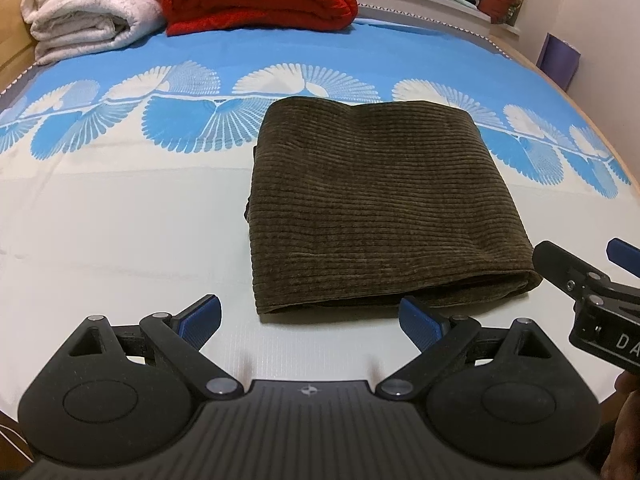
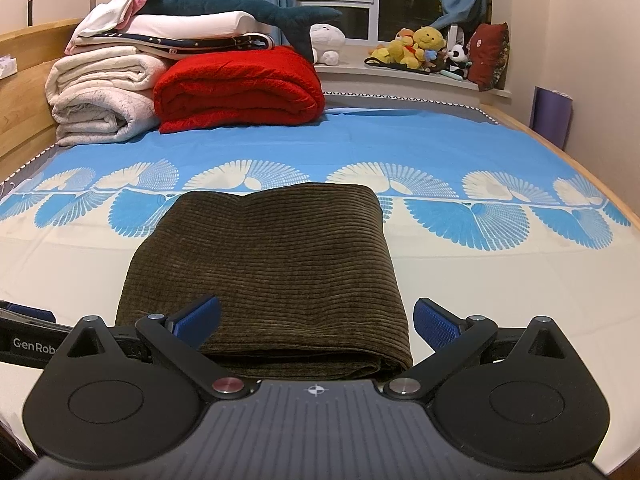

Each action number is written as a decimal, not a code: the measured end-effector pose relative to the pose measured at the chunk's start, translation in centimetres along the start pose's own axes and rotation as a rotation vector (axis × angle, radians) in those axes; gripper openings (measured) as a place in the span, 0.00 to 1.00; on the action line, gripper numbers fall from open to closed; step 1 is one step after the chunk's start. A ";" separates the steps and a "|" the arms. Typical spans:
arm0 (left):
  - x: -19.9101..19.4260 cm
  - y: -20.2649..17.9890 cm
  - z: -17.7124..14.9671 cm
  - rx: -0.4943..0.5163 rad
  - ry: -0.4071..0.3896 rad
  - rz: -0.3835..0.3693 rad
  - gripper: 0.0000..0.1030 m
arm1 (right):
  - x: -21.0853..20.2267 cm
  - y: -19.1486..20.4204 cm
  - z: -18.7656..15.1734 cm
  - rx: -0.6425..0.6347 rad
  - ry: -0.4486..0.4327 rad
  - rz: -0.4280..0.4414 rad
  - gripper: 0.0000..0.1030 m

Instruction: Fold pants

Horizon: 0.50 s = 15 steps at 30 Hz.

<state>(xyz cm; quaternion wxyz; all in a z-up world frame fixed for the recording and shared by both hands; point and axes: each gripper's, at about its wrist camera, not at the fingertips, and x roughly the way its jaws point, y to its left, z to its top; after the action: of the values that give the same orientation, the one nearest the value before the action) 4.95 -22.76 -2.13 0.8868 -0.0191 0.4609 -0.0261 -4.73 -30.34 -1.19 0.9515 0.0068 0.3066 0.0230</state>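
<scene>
The brown corduroy pants [image 1: 368, 204] lie folded into a thick rectangle on the bed; they also show in the right wrist view [image 2: 272, 268]. My left gripper [image 1: 310, 320] is open and empty, just in front of the pants' near edge. My right gripper [image 2: 316, 320] is open and empty, its jaws spread on either side of the pants' near right corner. The right gripper also shows at the right edge of the left wrist view [image 1: 580, 272], beside that corner.
The bed sheet [image 2: 480, 140] is blue with white fan patterns, cream toward me. Folded white blankets [image 2: 104, 96] and a red blanket [image 2: 240, 84] are stacked at the far left. Plush toys [image 2: 420, 46] sit on the window sill. Wooden bed frame [image 2: 24, 92] on the left.
</scene>
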 end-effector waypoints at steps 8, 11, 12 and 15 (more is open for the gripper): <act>-0.1 -0.1 0.0 0.009 -0.009 -0.002 0.95 | 0.0 0.0 0.0 -0.001 0.000 0.000 0.99; -0.1 -0.1 -0.1 0.017 -0.010 -0.005 0.95 | 0.0 0.0 0.0 -0.002 0.000 0.001 0.99; -0.1 -0.2 0.0 0.019 -0.011 -0.004 0.95 | 0.0 0.0 0.0 -0.002 0.000 0.001 0.99; -0.2 -0.2 0.0 0.020 -0.014 -0.008 0.99 | 0.0 0.0 0.0 -0.002 0.000 0.000 0.99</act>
<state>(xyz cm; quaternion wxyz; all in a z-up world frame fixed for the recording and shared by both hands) 4.83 -22.92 -2.00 0.8901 -0.0124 0.4544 -0.0339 -4.72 -30.32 -1.20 0.9516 0.0060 0.3064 0.0235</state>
